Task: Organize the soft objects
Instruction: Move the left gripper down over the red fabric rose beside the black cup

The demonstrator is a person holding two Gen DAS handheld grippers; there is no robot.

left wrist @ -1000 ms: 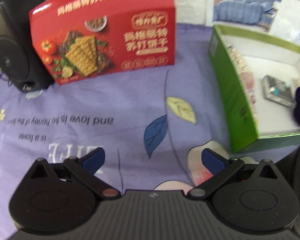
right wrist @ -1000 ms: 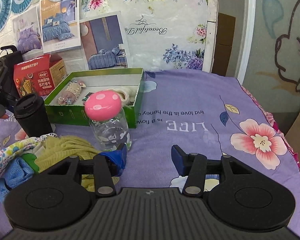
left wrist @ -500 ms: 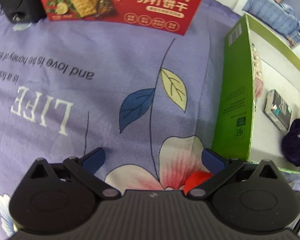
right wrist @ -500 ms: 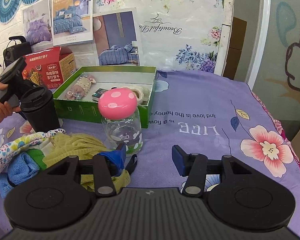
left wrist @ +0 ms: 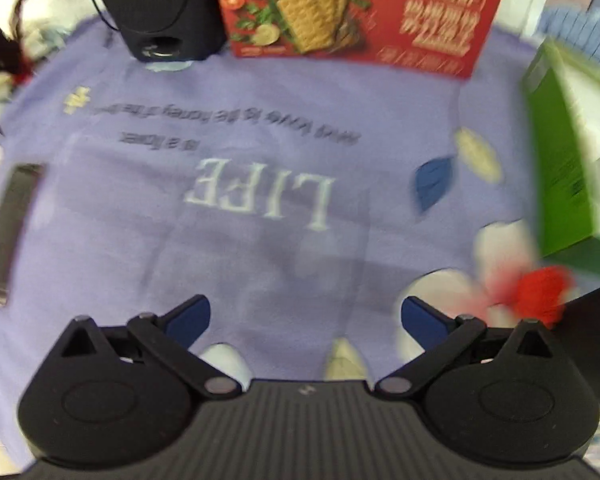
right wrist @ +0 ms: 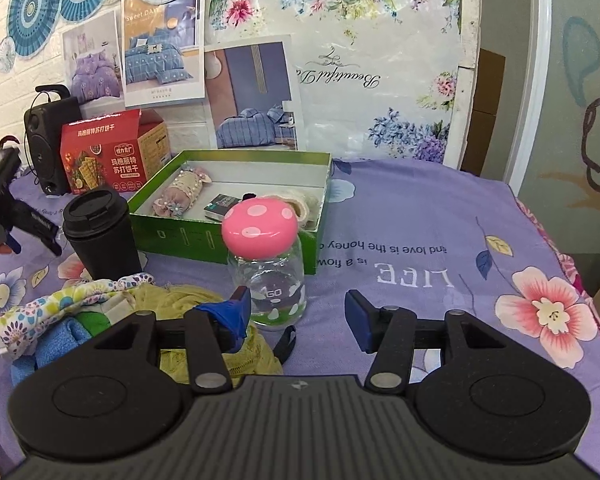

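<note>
Both tools stand with jaws apart and hold nothing. Left tool (left wrist: 304, 316) hangs over bare purple cloth (left wrist: 260, 248). Right tool (right wrist: 298, 312) hovers near the front edge of the bench, its left finger (right wrist: 236, 312) just beside the jar (right wrist: 268, 276) with the pink cap. A heap of soft cloths (right wrist: 100, 312) lies at the front left corner, beside the black cup (right wrist: 100, 236). Behind the jar sits the green box (right wrist: 236, 200), and toward the back left corner the red carton (right wrist: 104, 156) and the speaker (right wrist: 46, 144).
</note>
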